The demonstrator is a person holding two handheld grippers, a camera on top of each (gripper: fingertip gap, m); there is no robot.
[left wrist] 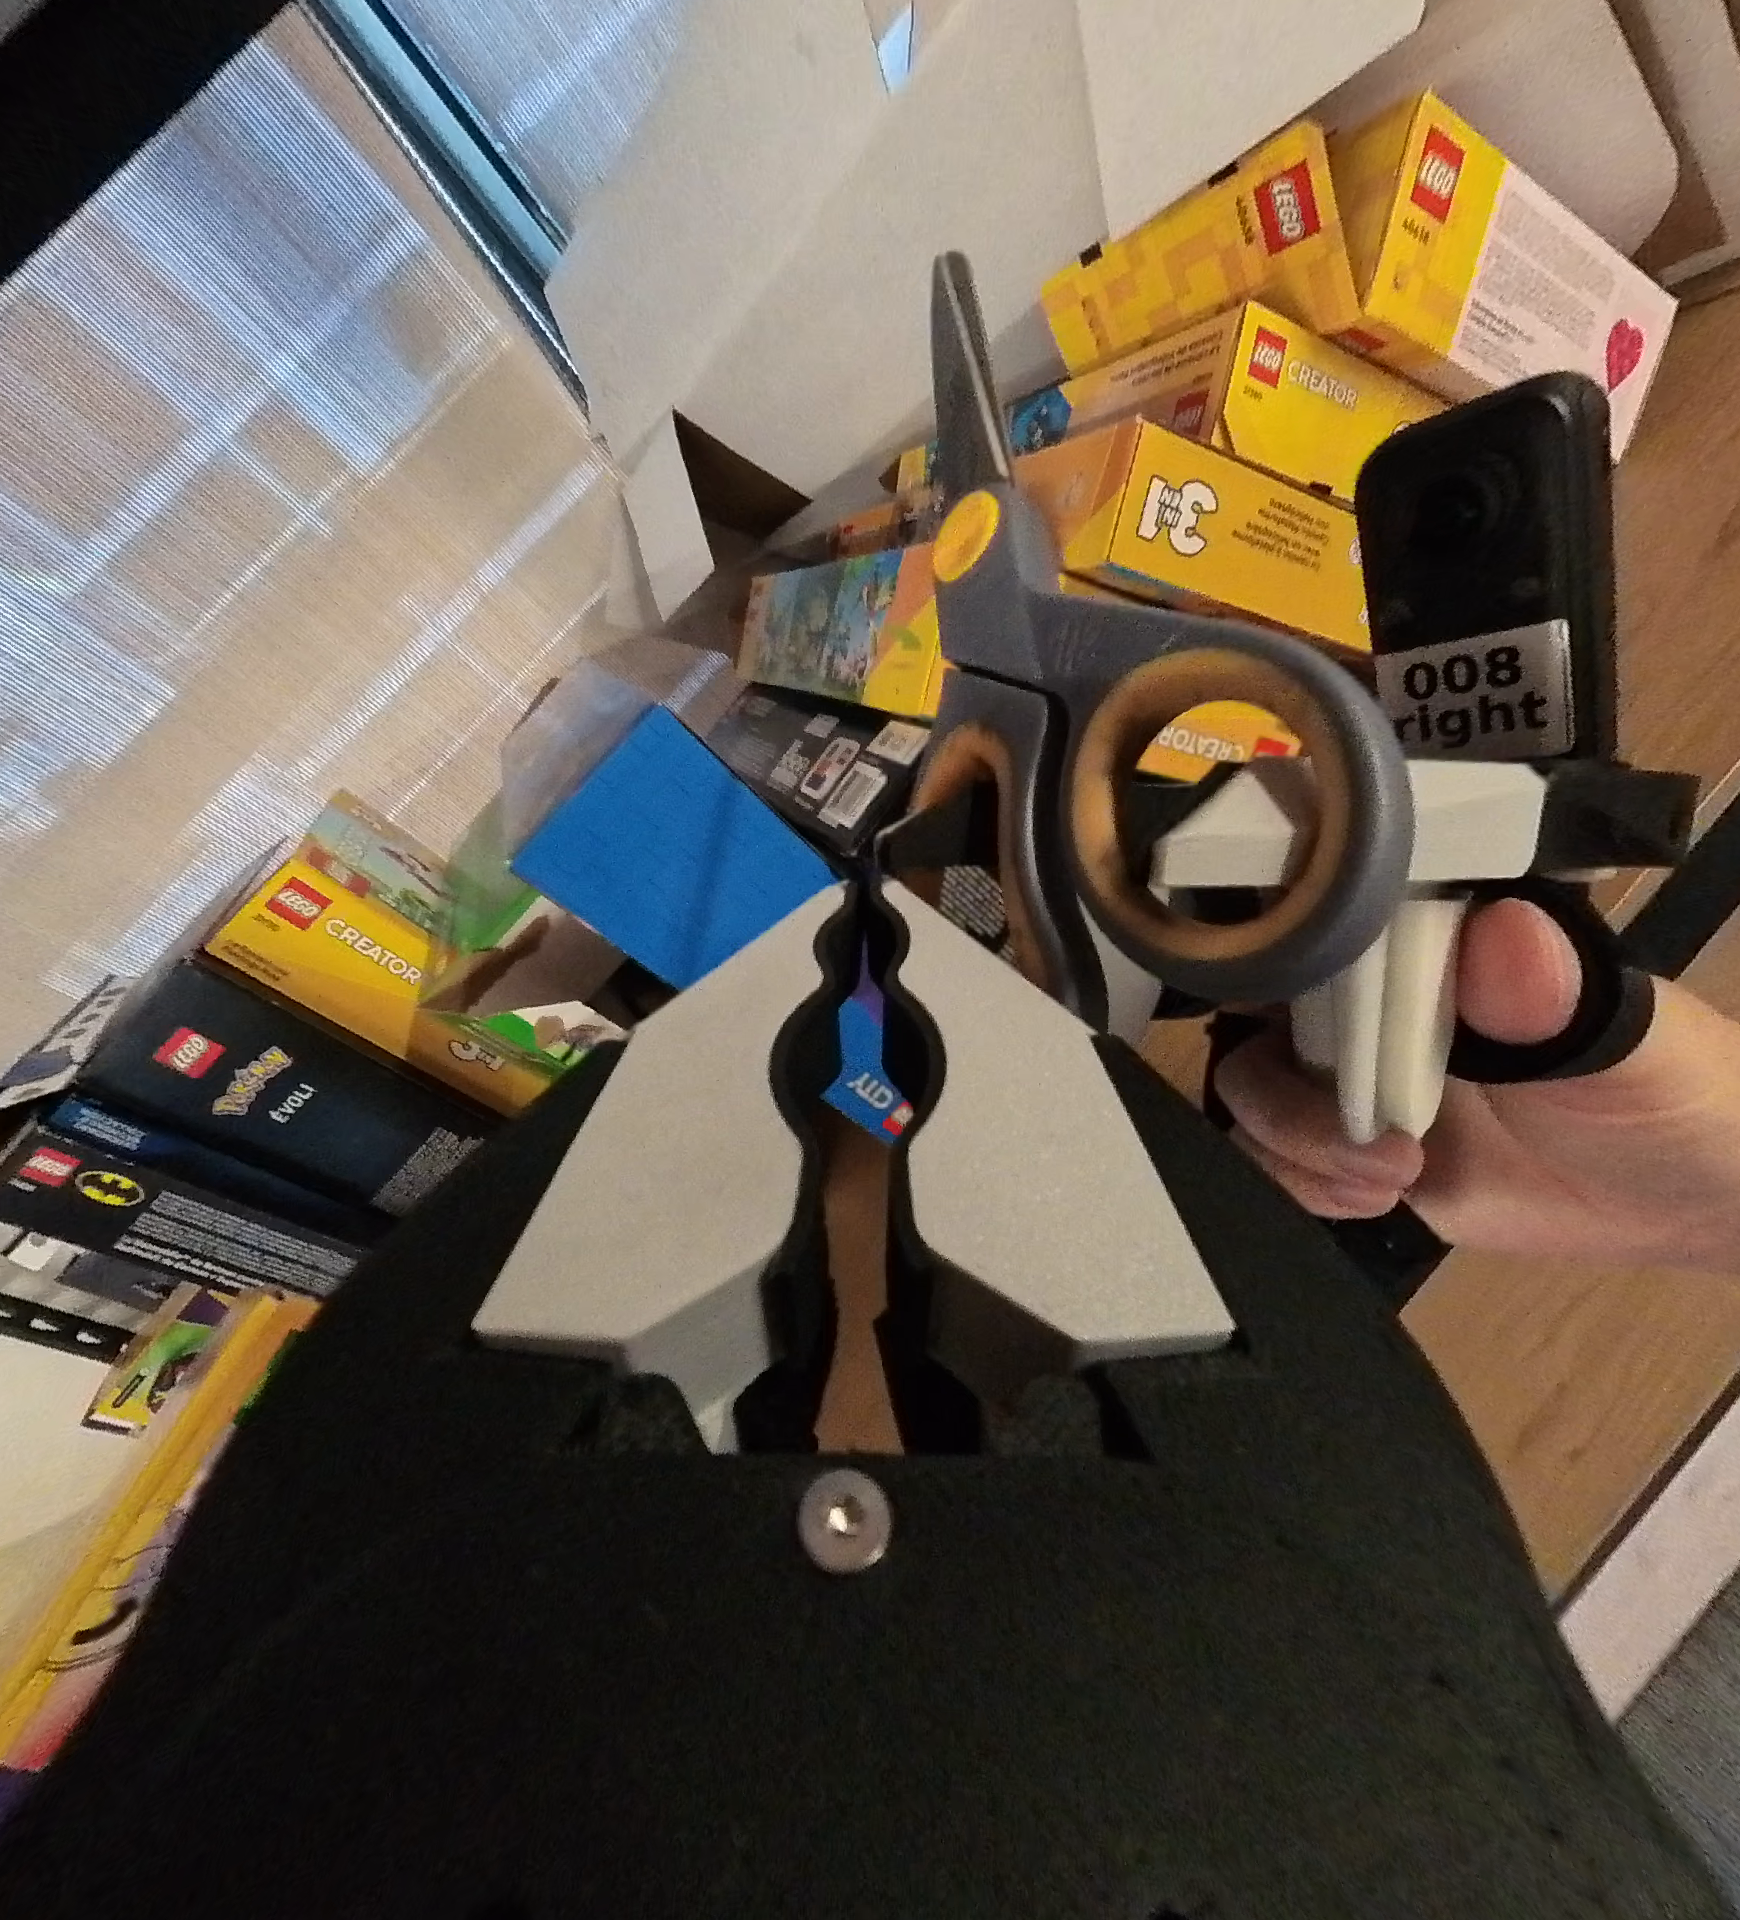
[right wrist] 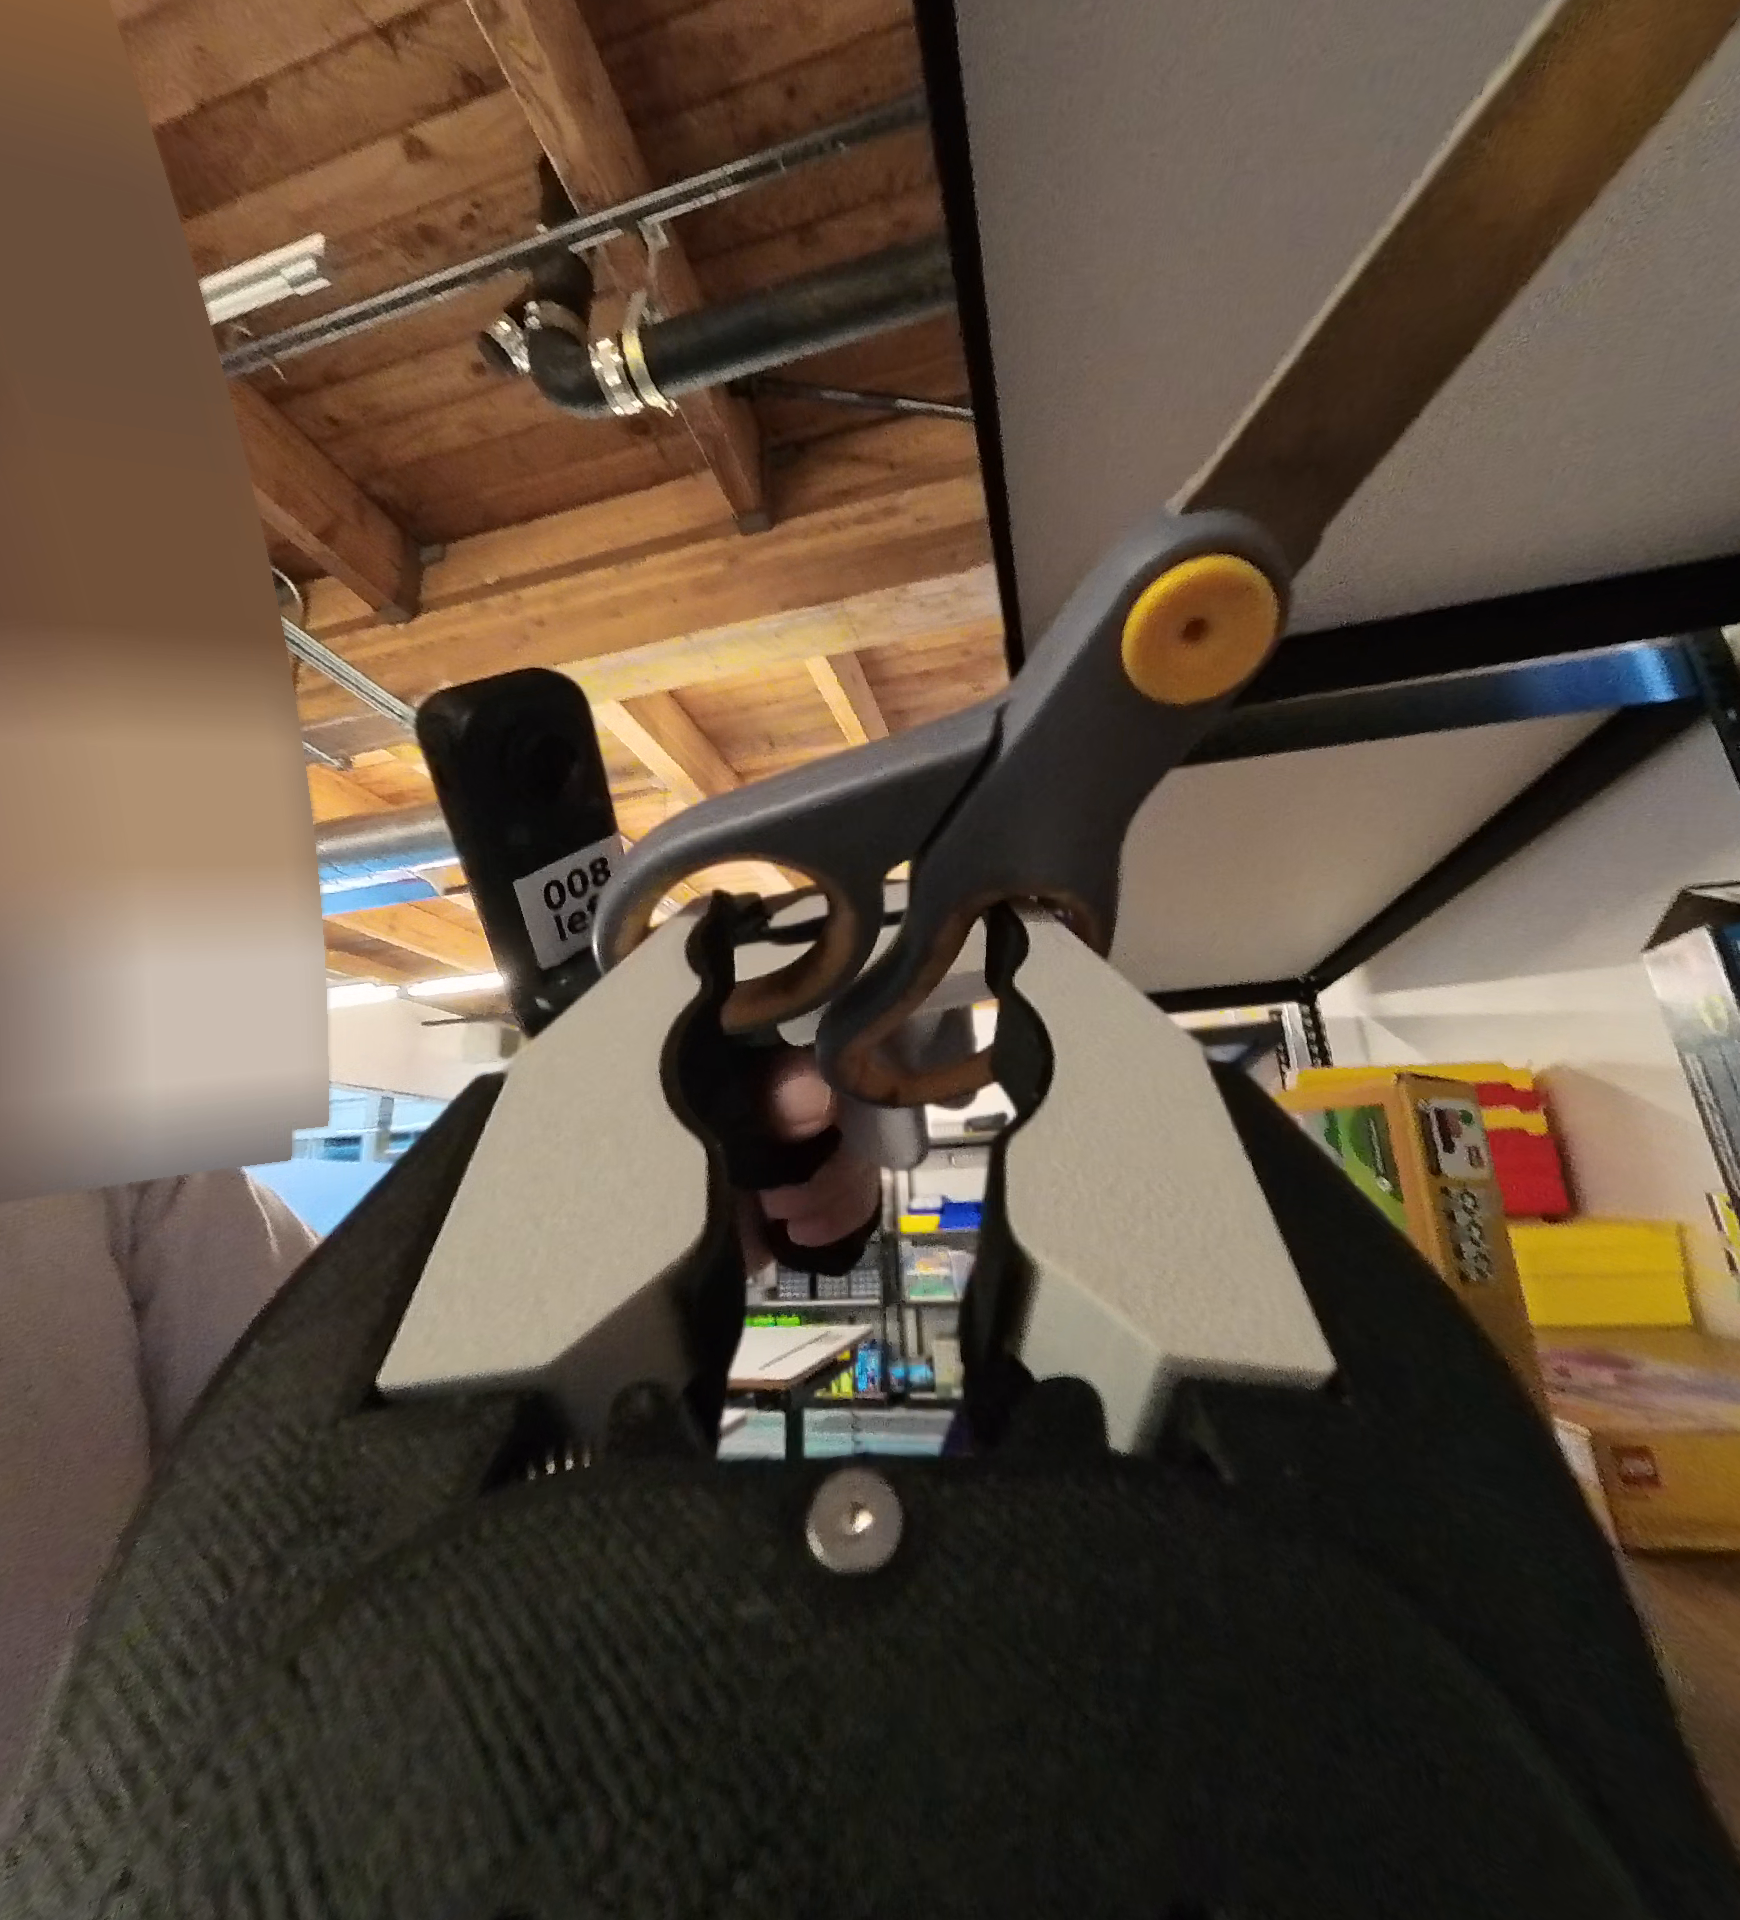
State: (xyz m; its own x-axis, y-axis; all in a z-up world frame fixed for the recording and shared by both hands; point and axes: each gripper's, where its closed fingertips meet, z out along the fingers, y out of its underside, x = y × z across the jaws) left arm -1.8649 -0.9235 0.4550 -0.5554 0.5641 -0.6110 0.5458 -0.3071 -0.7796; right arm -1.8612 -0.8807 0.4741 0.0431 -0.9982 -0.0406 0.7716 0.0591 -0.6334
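Grey scissors with a yellow pivot (left wrist: 1011,623) are held up in the air, blades closed. My right gripper (right wrist: 861,935) is closed around their handle loops (right wrist: 1042,727). In the left wrist view one white finger (left wrist: 1250,831) of the right gripper passes through a loop, and a hand (left wrist: 1531,1143) holds that gripper. My left gripper (left wrist: 871,899) is shut and holds nothing. Its tips are close beside the scissors' other loop; I cannot tell whether they touch. The left gripper also shows in the right wrist view (right wrist: 907,1049) behind the handles.
Stacked yellow toy boxes (left wrist: 1261,520), a blue box (left wrist: 658,842) and dark boxes (left wrist: 253,1091) lie on a wooden floor (left wrist: 1624,1403) by a window blind (left wrist: 170,520). A black shelf frame (right wrist: 1468,623) and more boxes (right wrist: 1448,1195) are at the right. A wooden ceiling with a pipe (right wrist: 741,332) is overhead.
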